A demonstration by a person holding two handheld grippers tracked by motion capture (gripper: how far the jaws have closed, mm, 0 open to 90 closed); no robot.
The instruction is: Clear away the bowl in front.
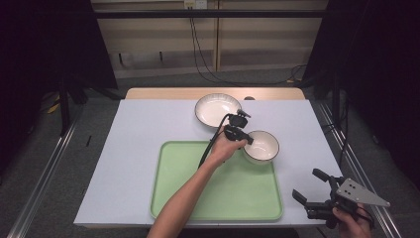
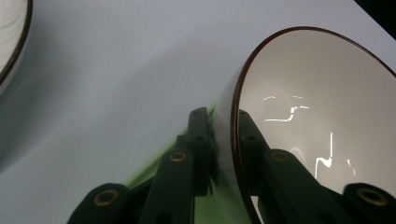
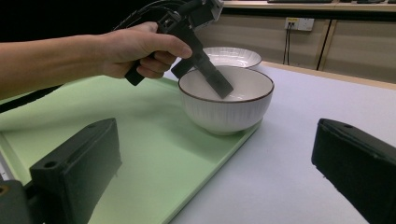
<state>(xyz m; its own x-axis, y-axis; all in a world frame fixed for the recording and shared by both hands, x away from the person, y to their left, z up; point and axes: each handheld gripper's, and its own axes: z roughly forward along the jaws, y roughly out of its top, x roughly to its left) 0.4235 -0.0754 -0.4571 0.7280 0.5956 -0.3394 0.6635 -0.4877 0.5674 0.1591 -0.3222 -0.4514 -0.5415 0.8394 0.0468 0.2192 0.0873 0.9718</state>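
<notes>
Bowl [image 1: 262, 146] clamped at near rim by left gripper [image 1: 246, 141], one jaw inside, one outside; sits on tray's [image 1: 218, 198] far right edge, overhanging onto table [image 1: 138, 129]. Right gripper [image 1: 311, 189] wide apart, empty, near table's front right corner. Second bowl [image 1: 217, 109] just behind.

We see a glazed ceramic bowl [image 3: 226, 100], glossy inside with bright glints, its white outer wall finely ribbed and its rim dark. The green tray [image 1: 218, 191] looks like smooth, matt plastic. At twelve o'clock from it, a second ribbed bowl [image 1: 217, 109] shines too. The worktop [image 1: 133, 148] is matt pale grey, and the left gripper's [image 2: 223, 122] fingers [image 2: 198, 140] are matt black plastic.
</notes>
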